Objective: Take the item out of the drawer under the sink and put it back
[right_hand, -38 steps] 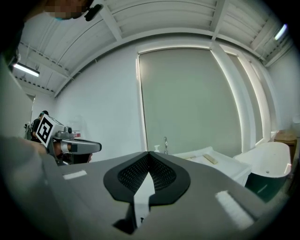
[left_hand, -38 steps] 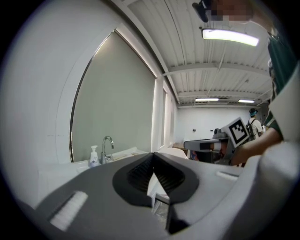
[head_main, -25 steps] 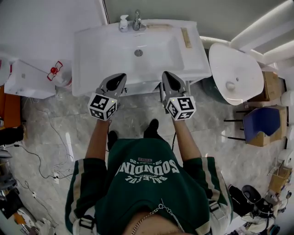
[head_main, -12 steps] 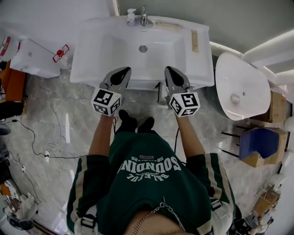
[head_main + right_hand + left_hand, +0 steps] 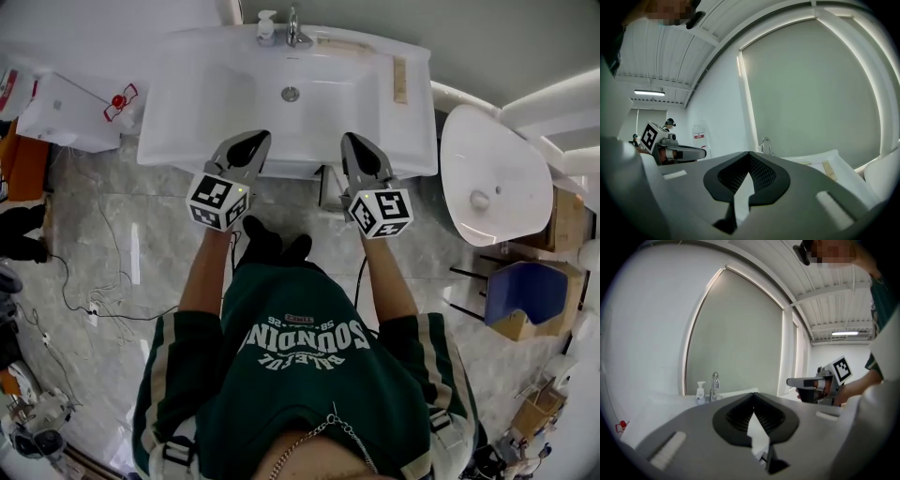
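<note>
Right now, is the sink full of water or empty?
Empty. In the head view the sink is bare white inside, its drain shows plainly, and no water runs from the tap.

We find the sink (image 5: 206, 103) bowl open ahead; only the faucet (image 5: 293, 26) and soap bottle (image 5: 266, 28) stand at its far rim. A white oval basin (image 5: 492, 178) crowds the right, a white box (image 5: 61, 112) the left; cables (image 5: 131, 317) trail across the near-left floor (image 5: 141, 206).
</note>
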Available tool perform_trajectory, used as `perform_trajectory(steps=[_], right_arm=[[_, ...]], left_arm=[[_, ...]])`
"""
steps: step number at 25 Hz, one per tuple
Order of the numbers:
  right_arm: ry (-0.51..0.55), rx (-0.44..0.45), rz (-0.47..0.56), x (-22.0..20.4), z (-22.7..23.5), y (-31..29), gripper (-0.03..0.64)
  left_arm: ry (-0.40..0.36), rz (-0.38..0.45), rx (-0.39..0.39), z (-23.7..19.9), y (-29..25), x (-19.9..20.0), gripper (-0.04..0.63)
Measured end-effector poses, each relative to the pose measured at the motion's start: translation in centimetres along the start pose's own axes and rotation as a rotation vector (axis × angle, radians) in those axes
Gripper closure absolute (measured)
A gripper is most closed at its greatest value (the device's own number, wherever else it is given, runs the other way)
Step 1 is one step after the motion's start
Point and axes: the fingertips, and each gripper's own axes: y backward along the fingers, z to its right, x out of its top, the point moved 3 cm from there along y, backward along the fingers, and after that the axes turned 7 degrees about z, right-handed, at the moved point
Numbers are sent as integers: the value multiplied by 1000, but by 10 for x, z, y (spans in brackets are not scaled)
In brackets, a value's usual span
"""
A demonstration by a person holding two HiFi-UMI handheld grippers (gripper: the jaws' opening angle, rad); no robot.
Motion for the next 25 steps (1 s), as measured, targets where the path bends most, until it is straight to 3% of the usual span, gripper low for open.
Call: perform_trajectory(steps=[8, 16, 25], right_arm=[[-32, -7, -91, -24, 21, 6, 615], [-12, -77, -187, -78, 40, 53, 615], [63, 9, -447, -181, 48, 91, 615]], left_arm=[[22, -36, -21, 2, -6, -18, 546], [62, -85, -70, 27, -17, -51, 546], [81, -108, -94, 48, -20, -82, 546]])
